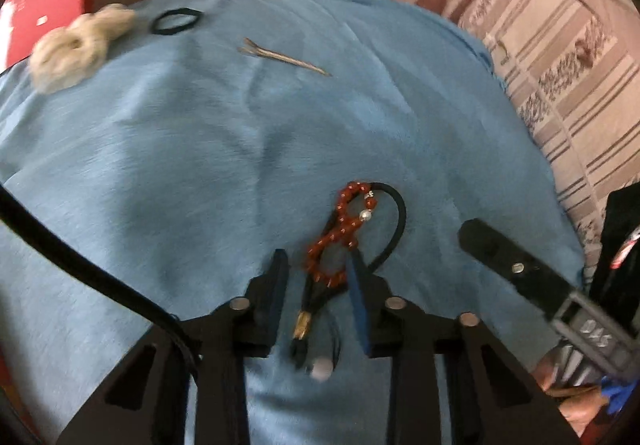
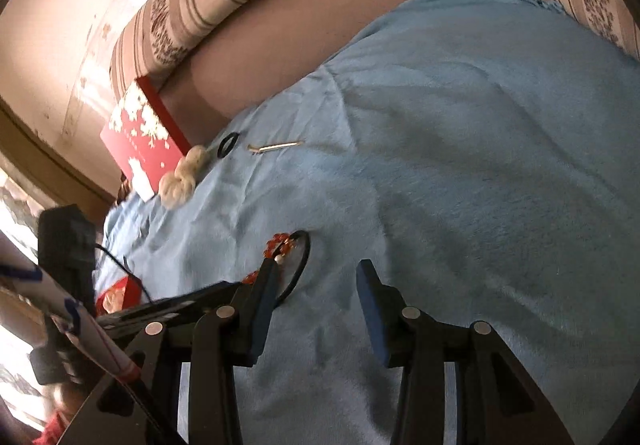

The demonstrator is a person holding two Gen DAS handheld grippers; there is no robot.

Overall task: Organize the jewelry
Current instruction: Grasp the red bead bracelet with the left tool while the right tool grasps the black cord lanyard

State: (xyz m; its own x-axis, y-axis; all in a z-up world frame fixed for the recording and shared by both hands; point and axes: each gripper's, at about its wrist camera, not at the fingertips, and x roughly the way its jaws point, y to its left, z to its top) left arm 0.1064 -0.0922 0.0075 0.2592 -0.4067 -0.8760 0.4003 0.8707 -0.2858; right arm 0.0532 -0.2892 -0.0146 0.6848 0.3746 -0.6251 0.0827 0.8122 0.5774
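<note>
A red beaded bracelet point(image 1: 340, 229) tangled with a black cord point(image 1: 394, 229) lies on the blue cloth point(image 1: 200, 165). My left gripper point(image 1: 318, 265) is open, its blue-padded fingers on either side of the bracelet's near end. A gold-capped black piece point(image 1: 302, 323) and a pale bead point(image 1: 322, 369) lie between the fingers. My right gripper point(image 2: 320, 273) is open and empty over the cloth point(image 2: 480, 165), just right of the bracelet point(image 2: 276, 243). A metal hair pin point(image 1: 284, 57), a black hair band point(image 1: 176, 20) and a cream scrunchie point(image 1: 80, 45) lie at the cloth's far left.
A red box with white flowers point(image 2: 140, 141) stands beyond the scrunchie point(image 2: 184, 177). Striped cushions point(image 1: 568, 65) border the cloth on the right and back. The right gripper's finger point(image 1: 512, 265) shows in the left wrist view. The hair pin point(image 2: 276, 146) and band point(image 2: 227, 144) also show.
</note>
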